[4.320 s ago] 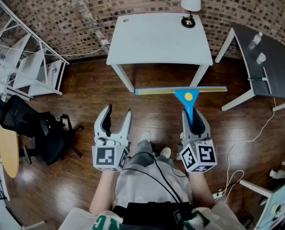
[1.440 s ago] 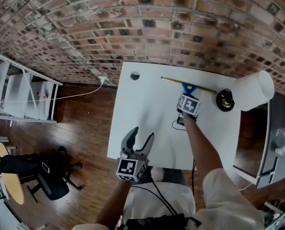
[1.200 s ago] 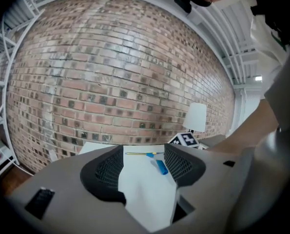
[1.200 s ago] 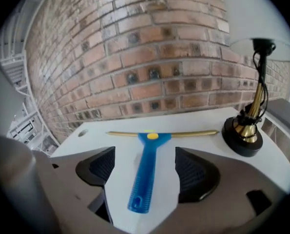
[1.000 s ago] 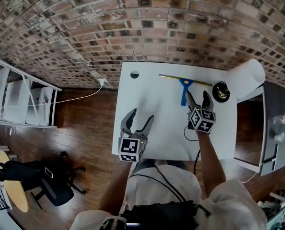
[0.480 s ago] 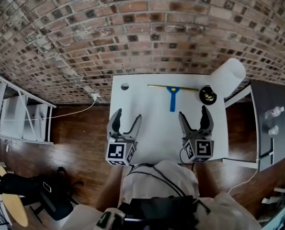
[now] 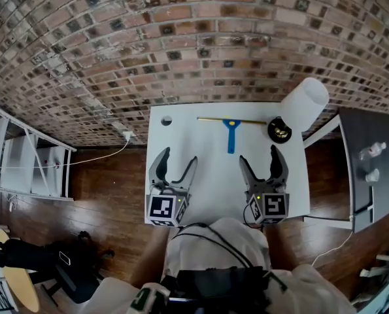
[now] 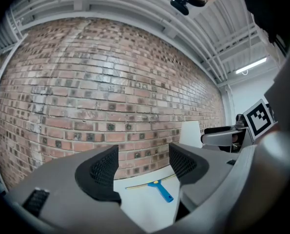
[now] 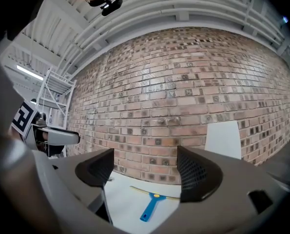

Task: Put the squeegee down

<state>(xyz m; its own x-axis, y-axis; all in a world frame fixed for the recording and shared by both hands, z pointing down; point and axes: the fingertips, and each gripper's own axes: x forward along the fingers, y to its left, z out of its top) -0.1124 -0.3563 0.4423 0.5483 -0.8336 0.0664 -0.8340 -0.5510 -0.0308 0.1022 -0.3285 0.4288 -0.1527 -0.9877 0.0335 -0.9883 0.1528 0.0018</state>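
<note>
The squeegee, with a blue handle and a thin yellow-edged blade, lies flat at the back of the white table, blade toward the brick wall. Neither gripper touches it. My left gripper hovers open over the table's near left part, nothing between its fingers. Over the near right part my right gripper is wide apart with its jaws closing a little on nothing. In the left gripper view the squeegee shows beyond the left gripper. In the right gripper view the squeegee lies ahead of the right gripper.
A lamp with a white shade and dark base stands at the table's back right, close to the blade's end. A cable hole marks the back left corner. White shelving stands at left, a dark table at right.
My right gripper has let go of the squeegee, which stays at the back of the table, and drawn back toward me. Both grippers have risen and now sit side by side.
</note>
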